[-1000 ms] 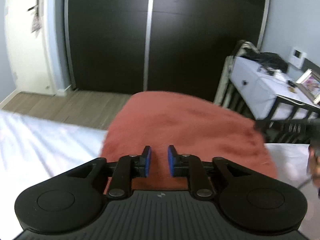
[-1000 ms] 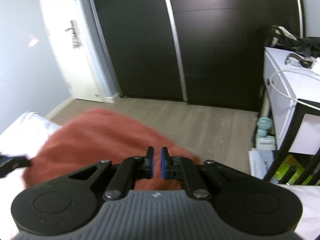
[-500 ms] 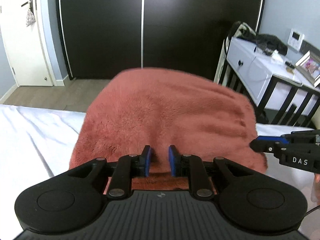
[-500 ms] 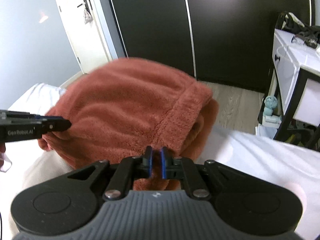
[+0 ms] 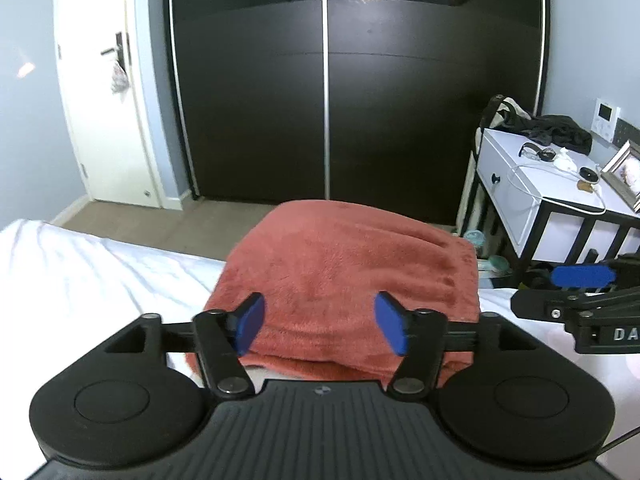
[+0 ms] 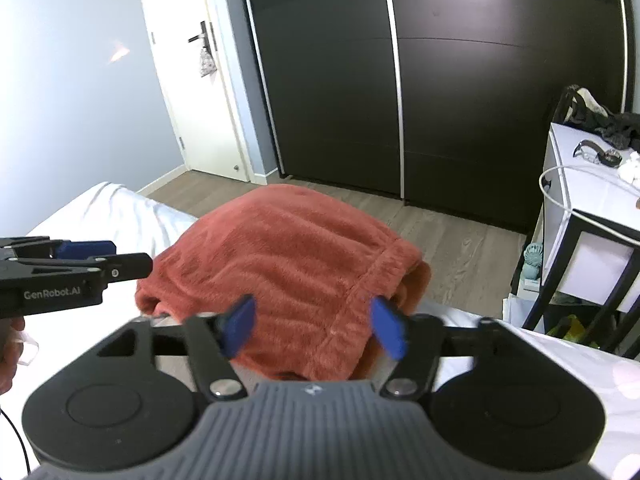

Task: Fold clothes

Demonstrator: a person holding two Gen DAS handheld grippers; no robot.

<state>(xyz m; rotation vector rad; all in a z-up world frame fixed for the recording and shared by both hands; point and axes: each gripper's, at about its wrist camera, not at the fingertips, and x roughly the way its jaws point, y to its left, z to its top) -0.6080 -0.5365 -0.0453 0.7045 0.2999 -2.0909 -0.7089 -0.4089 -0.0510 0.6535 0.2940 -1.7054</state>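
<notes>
Half a second ago both tongs pinched the garment's near edge; now we have let go. Our left tongs [image 5: 319, 328] are opening wide, pads clear of the cloth, and our right tongs [image 6: 316, 326] are opening too, nothing pressed between them. We judge this fold laid down. The rust-red fleece garment [image 5: 344, 280] rests at 12 o'clock of both tongs on the white bed sheet [image 5: 80, 272], a soft, thick, fuzzy mound with rounded corners and a stitched hem at its 3 o'clock side.
</notes>
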